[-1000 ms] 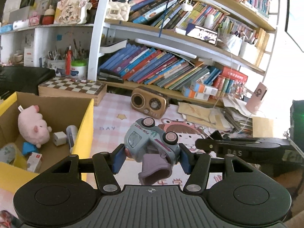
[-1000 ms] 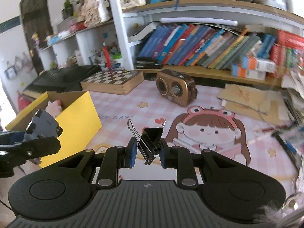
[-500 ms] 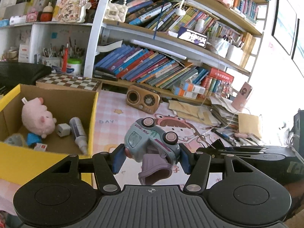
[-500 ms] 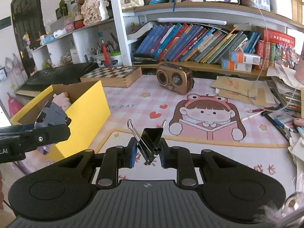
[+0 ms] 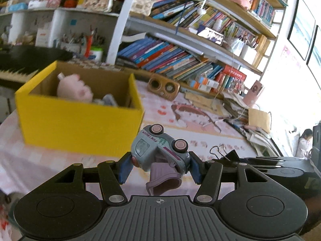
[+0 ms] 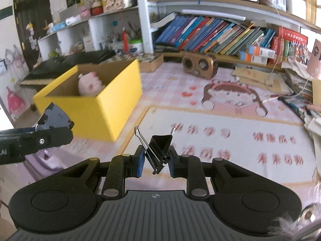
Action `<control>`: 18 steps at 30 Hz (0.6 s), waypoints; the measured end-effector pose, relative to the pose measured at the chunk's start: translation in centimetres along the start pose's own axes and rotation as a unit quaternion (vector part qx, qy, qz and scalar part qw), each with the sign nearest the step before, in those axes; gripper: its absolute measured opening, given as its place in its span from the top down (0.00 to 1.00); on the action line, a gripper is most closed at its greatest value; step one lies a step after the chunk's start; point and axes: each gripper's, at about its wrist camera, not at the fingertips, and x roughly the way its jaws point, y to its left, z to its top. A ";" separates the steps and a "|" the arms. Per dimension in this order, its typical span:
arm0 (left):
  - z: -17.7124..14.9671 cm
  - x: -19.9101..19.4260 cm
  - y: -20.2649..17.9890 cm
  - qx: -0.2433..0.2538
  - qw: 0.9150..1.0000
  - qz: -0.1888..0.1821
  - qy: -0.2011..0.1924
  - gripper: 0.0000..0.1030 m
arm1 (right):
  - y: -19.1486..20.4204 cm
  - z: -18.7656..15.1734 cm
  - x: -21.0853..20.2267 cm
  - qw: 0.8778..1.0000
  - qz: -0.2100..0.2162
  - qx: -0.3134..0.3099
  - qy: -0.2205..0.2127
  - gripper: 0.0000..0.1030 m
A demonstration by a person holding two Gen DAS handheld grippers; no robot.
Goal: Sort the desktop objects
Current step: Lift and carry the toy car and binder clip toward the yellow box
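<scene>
My left gripper [image 5: 160, 163] is shut on a grey-blue toy truck [image 5: 158, 148] with pink wheels and a purple scoop, held above the desk in front of the yellow cardboard box [image 5: 80, 122]. My right gripper [image 6: 155, 160] is shut on a black binder clip [image 6: 159, 150], held over the pink desk mat [image 6: 230, 140]. The box [image 6: 94, 108] holds a pink plush pig [image 6: 90, 83] and small items. The left gripper with the truck also shows in the right wrist view [image 6: 52, 120], and the right gripper with the clip in the left wrist view [image 5: 224, 154].
A brown retro radio [image 6: 197, 65] stands at the back of the mat. A chessboard box [image 6: 149, 59] lies behind the yellow box. Bookshelves [image 6: 210, 34] run along the back. Stacked papers and pens [image 6: 297, 92] crowd the right side. A keyboard [image 6: 66, 62] lies at the left.
Both grippers have pulled back toward the desk's front edge and swung left. The yellow box now sits further ahead, seen from its front side. Both still hold their objects.
</scene>
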 end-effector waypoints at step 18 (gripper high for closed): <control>-3.1 -6.1 4.4 -0.039 0.999 0.035 0.005 0.44 | 8.2 -3.0 -1.4 0.997 0.049 -0.039 0.039 0.79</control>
